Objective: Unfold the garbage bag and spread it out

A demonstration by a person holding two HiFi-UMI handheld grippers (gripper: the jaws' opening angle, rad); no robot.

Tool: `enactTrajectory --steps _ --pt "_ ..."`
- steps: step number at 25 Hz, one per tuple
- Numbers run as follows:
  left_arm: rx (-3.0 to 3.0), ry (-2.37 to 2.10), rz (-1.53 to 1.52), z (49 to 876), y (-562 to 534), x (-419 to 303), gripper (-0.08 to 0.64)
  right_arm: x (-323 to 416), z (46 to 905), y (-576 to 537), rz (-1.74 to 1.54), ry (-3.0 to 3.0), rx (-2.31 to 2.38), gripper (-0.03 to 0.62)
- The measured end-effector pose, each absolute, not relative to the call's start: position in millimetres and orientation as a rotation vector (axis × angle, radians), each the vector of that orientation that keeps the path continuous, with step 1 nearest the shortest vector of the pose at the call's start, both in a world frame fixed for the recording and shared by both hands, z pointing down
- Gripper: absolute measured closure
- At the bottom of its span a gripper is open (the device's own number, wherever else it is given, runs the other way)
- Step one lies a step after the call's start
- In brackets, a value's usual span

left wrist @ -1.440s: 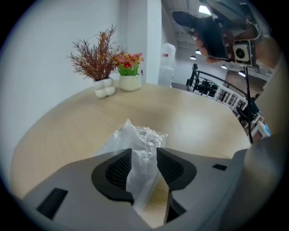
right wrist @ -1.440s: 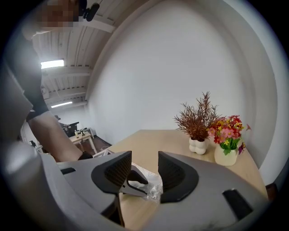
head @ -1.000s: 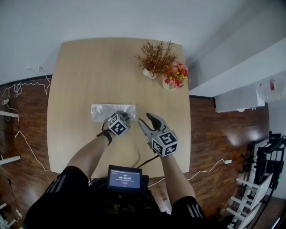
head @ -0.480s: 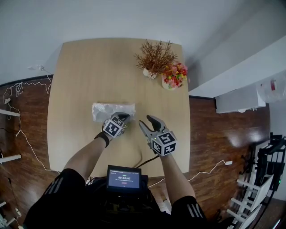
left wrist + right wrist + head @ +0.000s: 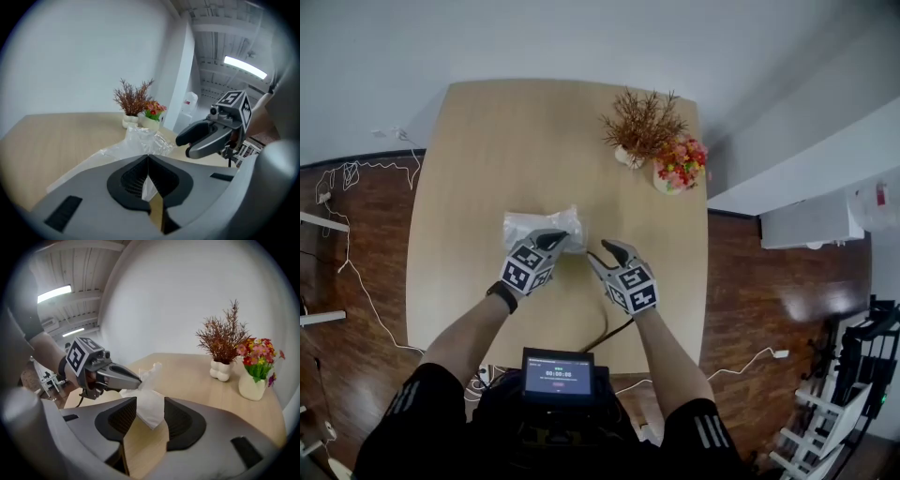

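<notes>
The garbage bag (image 5: 532, 226) lies near the middle of the wooden table (image 5: 478, 141), mostly folded, with its right end raised off the surface and crumpled. The left gripper (image 5: 554, 241) has its jaws fully together, and a thin fold of the clear plastic is pinched between them; in the left gripper view the film runs up out of the closed jaws toward the rest of the bag. The right gripper (image 5: 604, 249) sits just beside the raised end with its jaws partly apart. In the right gripper view a hanging corner of the bag shows in the gap between the jaws, and neither pad presses on it. The two grippers point toward each other over the bag. A vase of dried twigs (image 5: 641, 127) and a pot of flowers (image 5: 679, 165) stand at the far right of the table, well apart from the bag.
</notes>
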State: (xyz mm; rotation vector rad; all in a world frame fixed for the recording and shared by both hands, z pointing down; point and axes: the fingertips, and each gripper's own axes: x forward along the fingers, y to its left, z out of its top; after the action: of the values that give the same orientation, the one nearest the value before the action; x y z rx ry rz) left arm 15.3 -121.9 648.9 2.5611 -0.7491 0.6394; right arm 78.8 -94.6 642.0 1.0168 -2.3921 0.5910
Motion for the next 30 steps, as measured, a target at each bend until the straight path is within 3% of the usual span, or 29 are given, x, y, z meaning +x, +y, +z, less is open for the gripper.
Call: enactTrajectory --steps 17,30 --pt "2.533 -0.895 0.266 576 -139 -65 0.560 5 726 -120 0.452 -2.193 0.695 0.392" --pt "2.469 -1.005 0.109 547 -149 -116 0.560 16 755 -112 0.440 -2.093 0.636 0.369"
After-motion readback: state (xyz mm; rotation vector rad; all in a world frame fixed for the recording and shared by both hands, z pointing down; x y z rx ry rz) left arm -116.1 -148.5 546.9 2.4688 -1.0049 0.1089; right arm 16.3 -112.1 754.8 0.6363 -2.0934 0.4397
